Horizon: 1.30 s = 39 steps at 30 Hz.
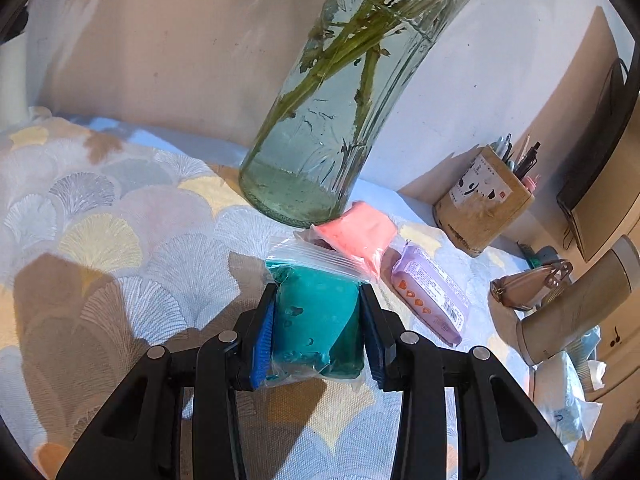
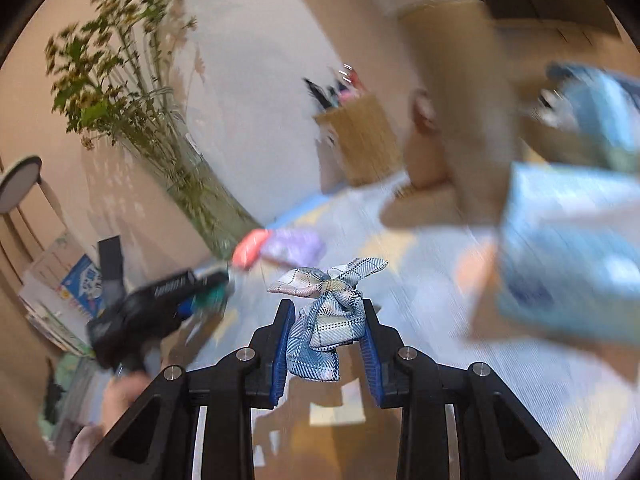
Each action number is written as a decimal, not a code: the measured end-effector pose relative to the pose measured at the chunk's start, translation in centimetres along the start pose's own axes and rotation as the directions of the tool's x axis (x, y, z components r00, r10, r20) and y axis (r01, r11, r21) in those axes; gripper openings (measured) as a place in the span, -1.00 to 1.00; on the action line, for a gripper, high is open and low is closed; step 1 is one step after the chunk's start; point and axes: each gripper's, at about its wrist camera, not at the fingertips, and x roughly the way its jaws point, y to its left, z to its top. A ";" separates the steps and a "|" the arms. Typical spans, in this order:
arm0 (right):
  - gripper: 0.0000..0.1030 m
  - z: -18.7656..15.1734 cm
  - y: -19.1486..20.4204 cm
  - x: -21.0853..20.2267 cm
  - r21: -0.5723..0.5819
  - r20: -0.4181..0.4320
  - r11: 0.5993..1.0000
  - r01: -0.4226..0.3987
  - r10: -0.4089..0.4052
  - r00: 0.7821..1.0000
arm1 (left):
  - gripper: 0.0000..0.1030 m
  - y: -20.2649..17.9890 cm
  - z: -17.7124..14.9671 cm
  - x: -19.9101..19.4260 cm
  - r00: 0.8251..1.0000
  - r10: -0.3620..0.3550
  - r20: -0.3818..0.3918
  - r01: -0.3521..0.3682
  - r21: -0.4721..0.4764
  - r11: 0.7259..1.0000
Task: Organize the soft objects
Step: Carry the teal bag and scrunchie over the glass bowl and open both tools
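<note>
Left wrist view: my left gripper (image 1: pixel 318 320) clamps the teal bag (image 1: pixel 316 316) | right wrist view: my right gripper (image 2: pixel 326 344) pinches the plaid scarf (image 2: pixel 328 312), blurred.

We find the vase (image 1: pixel 320 120) behind the three packets (image 1: pixel 428 292); the pen holder (image 1: pixel 480 204) stands right of them.

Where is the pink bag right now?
In the left wrist view, the pink bag lies on the patterned cloth, between the glass vase and the purple packet, just beyond the gripped teal bag.
</note>
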 end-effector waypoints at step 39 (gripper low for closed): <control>-0.40 8.0 -6.1 -12.6 -0.016 0.233 0.953 -0.303 0.298 0.926 | -0.30 -23.4 -7.8 -11.3 0.983 -0.180 0.018 0.164 0.330 0.930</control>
